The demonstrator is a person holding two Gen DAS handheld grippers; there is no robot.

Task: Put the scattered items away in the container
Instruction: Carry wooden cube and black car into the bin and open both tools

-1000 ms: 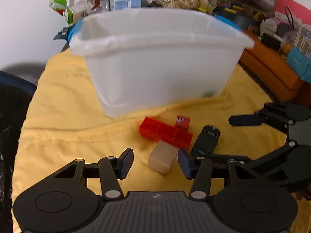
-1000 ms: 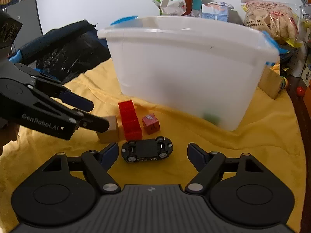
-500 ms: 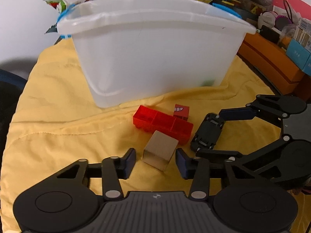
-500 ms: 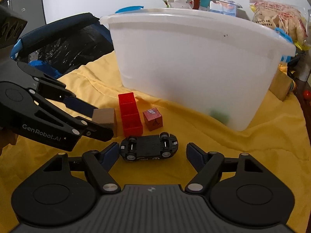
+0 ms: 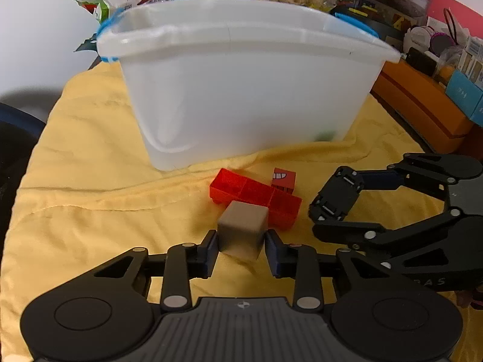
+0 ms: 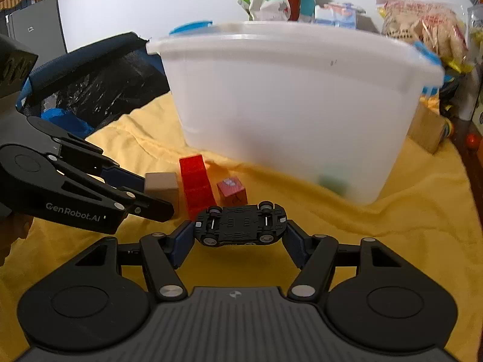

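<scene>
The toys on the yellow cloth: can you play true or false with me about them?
1. The left gripper is closed on the wooden cube. True.
2. The toy car is right side up. False: it is flipped over, wheels and underside showing, between the right gripper fingers.
3. The red block tray is inside the white bin. False: it lies on the yellow cloth in front of the bin.
4. The small red cube has a toothy grin on one face. True.
5. The bin has a lid on. False: its top is open.
</scene>
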